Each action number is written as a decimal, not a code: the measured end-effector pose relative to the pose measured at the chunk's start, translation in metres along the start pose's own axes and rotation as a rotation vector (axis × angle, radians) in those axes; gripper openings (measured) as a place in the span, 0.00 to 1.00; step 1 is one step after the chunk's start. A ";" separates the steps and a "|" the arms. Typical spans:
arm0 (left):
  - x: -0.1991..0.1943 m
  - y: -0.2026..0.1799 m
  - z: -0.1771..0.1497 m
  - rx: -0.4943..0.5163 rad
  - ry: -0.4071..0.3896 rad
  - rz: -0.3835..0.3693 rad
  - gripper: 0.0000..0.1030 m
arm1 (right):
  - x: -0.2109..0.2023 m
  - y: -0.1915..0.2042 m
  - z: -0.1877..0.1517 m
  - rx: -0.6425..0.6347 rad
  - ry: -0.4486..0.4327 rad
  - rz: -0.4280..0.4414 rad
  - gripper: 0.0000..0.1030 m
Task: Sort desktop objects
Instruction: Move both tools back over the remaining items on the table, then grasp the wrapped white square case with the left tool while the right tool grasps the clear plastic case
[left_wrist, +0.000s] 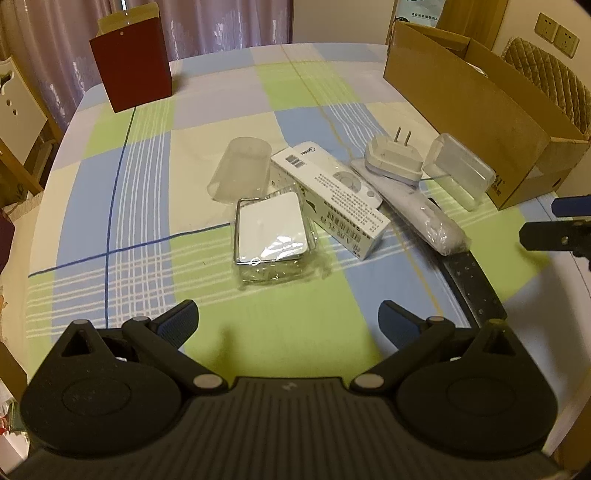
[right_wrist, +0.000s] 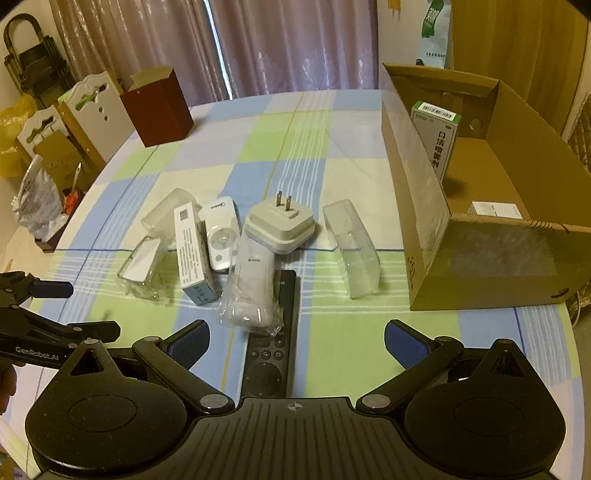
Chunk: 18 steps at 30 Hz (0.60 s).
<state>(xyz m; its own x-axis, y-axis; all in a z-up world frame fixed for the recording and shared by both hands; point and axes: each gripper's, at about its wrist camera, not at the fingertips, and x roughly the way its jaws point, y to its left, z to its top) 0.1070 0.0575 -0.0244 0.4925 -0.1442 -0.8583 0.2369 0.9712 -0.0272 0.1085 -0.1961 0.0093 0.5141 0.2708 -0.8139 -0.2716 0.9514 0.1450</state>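
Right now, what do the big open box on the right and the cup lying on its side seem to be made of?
The open box looks like corrugated cardboard: matte brown, with folded flaps and punched handle holes. The tipped cup looks like frosted translucent plastic: the tablecloth shows dimly through its wall; glass cannot be ruled out.

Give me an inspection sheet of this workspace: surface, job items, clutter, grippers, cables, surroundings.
Surface: table under a checked cloth, bare in front.
Job's things: black remote under a bagged white remote; wall plug adapter on top, prongs up; white carton; small white remote; clear lids; wrapped white box.
Containers: cardboard box holding a green-white carton; dark red box.
Clutter: nothing seen beyond the pile.
Grippers: left hand-held gripper open, empty; right hand-held gripper open, empty, over the black remote.
Cables: nothing seen.
Surroundings: curtains, chairs, wall sockets.
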 end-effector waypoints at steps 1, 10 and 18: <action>0.000 0.000 0.000 -0.001 0.001 -0.001 0.99 | 0.001 0.000 0.000 -0.001 0.003 -0.001 1.00; 0.003 -0.002 0.004 -0.003 -0.008 -0.009 0.99 | 0.006 0.002 0.000 -0.013 0.009 -0.007 1.00; 0.013 0.000 0.013 0.011 -0.060 0.015 0.98 | 0.012 0.004 0.002 -0.027 0.011 -0.002 1.00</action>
<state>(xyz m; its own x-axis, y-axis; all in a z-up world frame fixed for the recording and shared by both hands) 0.1247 0.0531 -0.0287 0.5457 -0.1412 -0.8260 0.2378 0.9713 -0.0089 0.1149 -0.1891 0.0015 0.5059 0.2668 -0.8203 -0.2919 0.9478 0.1282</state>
